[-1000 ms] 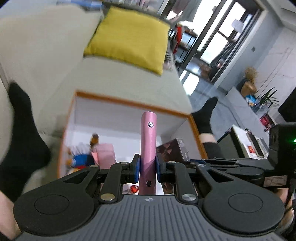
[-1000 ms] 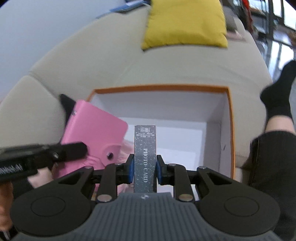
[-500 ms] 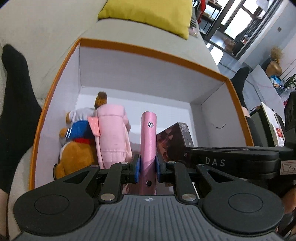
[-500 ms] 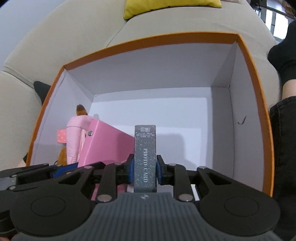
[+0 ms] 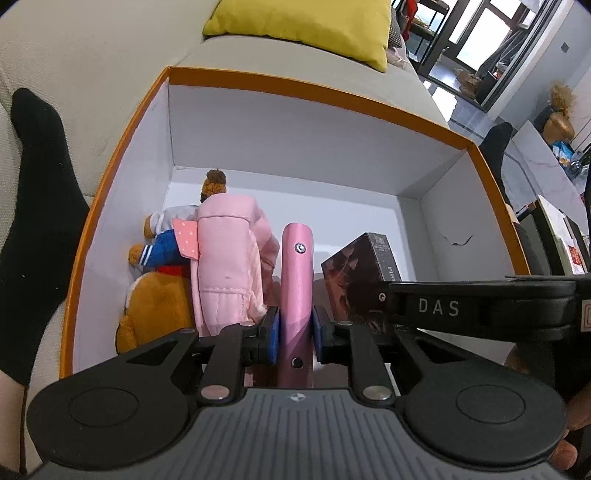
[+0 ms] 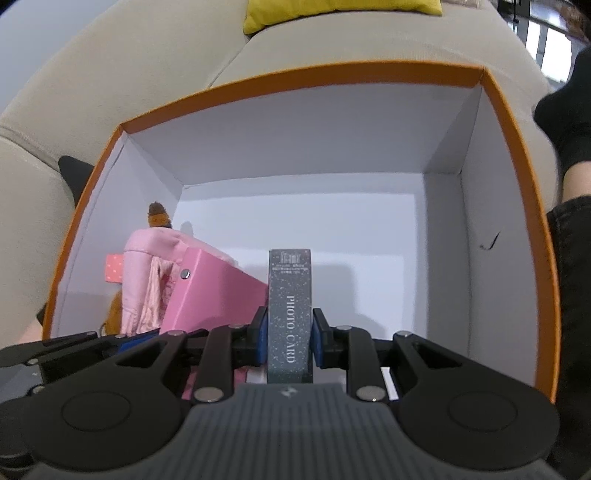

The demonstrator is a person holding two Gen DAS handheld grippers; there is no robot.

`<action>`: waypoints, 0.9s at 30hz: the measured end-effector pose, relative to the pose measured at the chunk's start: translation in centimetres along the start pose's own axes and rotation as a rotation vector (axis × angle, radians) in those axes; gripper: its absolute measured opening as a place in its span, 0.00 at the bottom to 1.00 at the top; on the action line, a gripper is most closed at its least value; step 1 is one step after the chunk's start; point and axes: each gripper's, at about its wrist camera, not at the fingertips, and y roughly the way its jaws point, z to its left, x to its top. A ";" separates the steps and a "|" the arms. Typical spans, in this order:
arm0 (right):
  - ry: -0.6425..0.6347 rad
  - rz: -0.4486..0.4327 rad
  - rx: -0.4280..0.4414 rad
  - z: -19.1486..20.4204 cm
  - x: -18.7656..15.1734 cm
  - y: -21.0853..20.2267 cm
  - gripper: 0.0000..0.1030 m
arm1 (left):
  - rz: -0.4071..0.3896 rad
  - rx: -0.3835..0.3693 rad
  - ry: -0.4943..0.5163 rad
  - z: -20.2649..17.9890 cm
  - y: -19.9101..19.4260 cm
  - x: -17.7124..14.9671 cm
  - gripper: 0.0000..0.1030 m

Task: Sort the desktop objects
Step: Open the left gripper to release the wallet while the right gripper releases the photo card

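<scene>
An orange-rimmed white box (image 5: 295, 83) sits on a beige sofa, and both grippers reach down into it. My left gripper (image 5: 295, 332) is shut on a pink album (image 5: 297, 280) held edge-on, beside a pink garment (image 5: 225, 258) and a brown plush bear (image 5: 159, 295) at the box's left wall. My right gripper (image 6: 287, 332) is shut on a grey box labelled PHOTO CARD (image 6: 289, 295), upright just right of the pink album (image 6: 214, 291). The same card box (image 5: 354, 273) looks dark brown in the left wrist view. Both items' lower ends are hidden behind the grippers.
The box's (image 6: 295, 77) right half has a bare white floor. A yellow cushion (image 5: 306, 26) lies on the sofa behind it. A person's black-socked feet (image 5: 33, 177) (image 6: 561, 107) rest on either side of the box. Furniture and a window stand far right.
Both grippers have come down from above the box rim into the box, carrying the pink album and the card box. They tilted further downward; both grips look unchanged.
</scene>
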 end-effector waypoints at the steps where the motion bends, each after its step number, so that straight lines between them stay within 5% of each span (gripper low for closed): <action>1: -0.011 -0.006 -0.013 0.1 0.0 -0.1 0.24 | -0.002 -0.001 0.000 0.1 0.0 0.0 0.21; 7: -0.049 0.025 -0.066 0.3 -0.2 0.9 0.24 | 0.001 -0.009 0.003 0.1 -0.4 -0.1 0.22; 16: 0.033 0.071 0.043 -0.5 0.1 0.9 0.39 | -0.013 -0.040 -0.009 0.4 -2.1 -0.2 0.24; 19: 0.030 0.083 0.036 -0.8 0.1 0.7 0.39 | -0.028 -0.041 0.017 0.2 -2.7 -0.5 0.24; 20: 0.035 0.093 0.034 -0.9 0.1 0.9 0.31 | -0.027 -0.041 0.026 0.2 -2.7 -0.6 0.24; 23: 0.069 0.102 0.052 -1.4 0.1 1.0 0.31 | -0.047 -0.035 0.048 0.0 -2.8 -0.7 0.15; 27: 0.111 0.155 0.140 -1.0 -0.3 1.5 0.30 | -0.067 -0.061 0.082 -0.3 -3.3 -0.5 0.11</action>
